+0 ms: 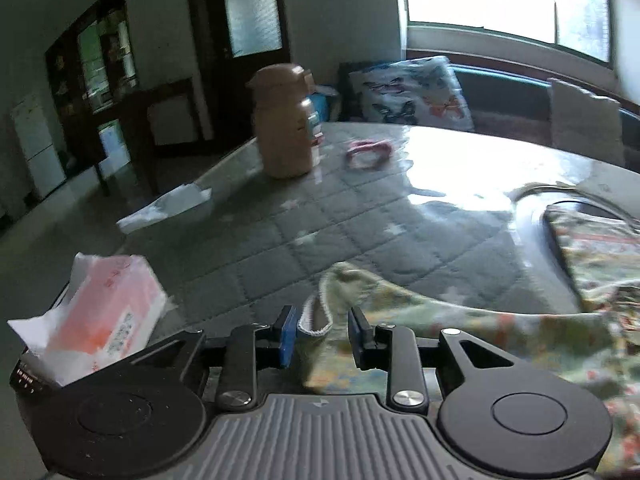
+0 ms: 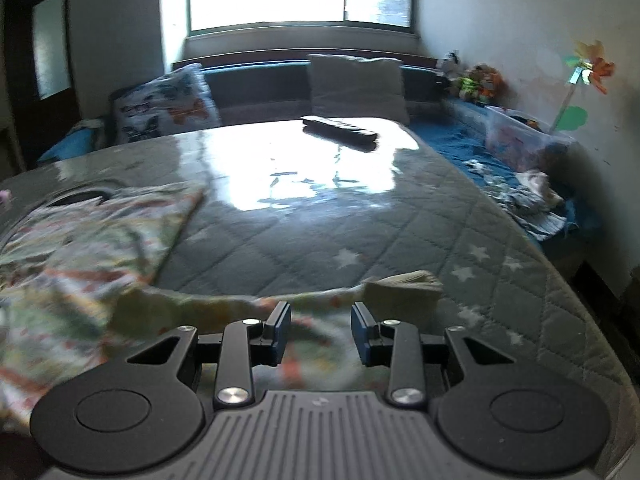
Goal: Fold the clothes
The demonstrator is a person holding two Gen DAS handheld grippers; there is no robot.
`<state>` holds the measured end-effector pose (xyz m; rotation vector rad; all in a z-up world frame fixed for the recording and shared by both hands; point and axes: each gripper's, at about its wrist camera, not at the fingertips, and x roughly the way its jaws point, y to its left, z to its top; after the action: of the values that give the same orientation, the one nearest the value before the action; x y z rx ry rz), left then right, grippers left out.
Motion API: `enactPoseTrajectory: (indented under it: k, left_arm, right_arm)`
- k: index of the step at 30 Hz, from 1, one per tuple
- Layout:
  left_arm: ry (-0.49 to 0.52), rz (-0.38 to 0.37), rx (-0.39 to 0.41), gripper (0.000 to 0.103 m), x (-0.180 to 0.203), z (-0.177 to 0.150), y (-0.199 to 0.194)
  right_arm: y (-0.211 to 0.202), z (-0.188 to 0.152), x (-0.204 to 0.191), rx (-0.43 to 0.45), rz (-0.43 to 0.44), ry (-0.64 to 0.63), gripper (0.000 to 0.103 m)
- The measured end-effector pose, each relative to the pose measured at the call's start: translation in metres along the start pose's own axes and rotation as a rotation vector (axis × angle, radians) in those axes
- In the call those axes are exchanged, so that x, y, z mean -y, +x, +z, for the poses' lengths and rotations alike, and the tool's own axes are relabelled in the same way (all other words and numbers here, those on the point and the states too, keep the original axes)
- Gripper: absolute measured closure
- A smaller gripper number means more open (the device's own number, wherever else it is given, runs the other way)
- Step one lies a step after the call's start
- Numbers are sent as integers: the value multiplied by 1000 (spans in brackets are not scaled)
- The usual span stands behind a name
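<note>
A patterned garment (image 1: pixel 460 320) is lying spread along the near edge of the table (image 1: pixel 360 216), its white-hemmed cuff (image 1: pixel 316 320) sitting between the parted fingers of the left gripper (image 1: pixel 322 334), which are not closing on it. The right gripper (image 2: pixel 320 334) is hovering over the same cloth (image 2: pixel 100 264) with its fingers apart, perhaps just above a sleeve, though blur is hiding the gap. A tan bottle (image 1: pixel 286 120) is standing near the far left edge, a remote (image 2: pixel 340 130) toward the far edge.
</note>
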<state>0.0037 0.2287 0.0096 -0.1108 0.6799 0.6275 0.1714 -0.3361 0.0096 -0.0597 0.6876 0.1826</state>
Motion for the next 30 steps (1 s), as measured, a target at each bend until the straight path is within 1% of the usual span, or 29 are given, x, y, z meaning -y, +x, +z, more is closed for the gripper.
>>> enactPoseTrajectory:
  k: [5, 9, 11, 13, 17, 21, 23, 26, 28, 30]
  left_arm:
    - [55, -121, 26, 72, 29, 0, -19]
    - [108, -213, 27, 72, 55, -3, -24]
    - [134, -260, 28, 72, 68, -4, -26]
    - [144, -264, 4, 72, 75, -8, -19]
    - [146, -256, -32, 72, 81, -15, -10]
    - [162, -272, -37, 72, 85, -17, -12]
    - [177, -294, -29, 72, 90, -18, -17]
    - [202, -335, -19, 72, 101, -20, -25]
    - [214, -357, -21, 71, 108, -23, -28]
    - [227, -381, -24, 71, 115, -26, -32]
  right_arm:
    - [-11, -9, -18, -2, 76, -27, 69]
    - [-7, -17, -20, -26, 80, -25, 69]
    - [-6, -21, -17, -33, 69, -19, 69]
    - [-5, -25, -11, -35, 50, -12, 69]
    - [-5, -22, 11, -41, -13, 30, 69]
    - [0, -11, 23, -18, -52, 46, 69]
    - [8, -2, 23, -4, -48, 41, 69]
    - [28, 9, 21, -15, -40, 22, 69]
    - [40, 10, 22, -31, -52, 21, 69]
    - [42, 11, 25, -26, -54, 44, 69]
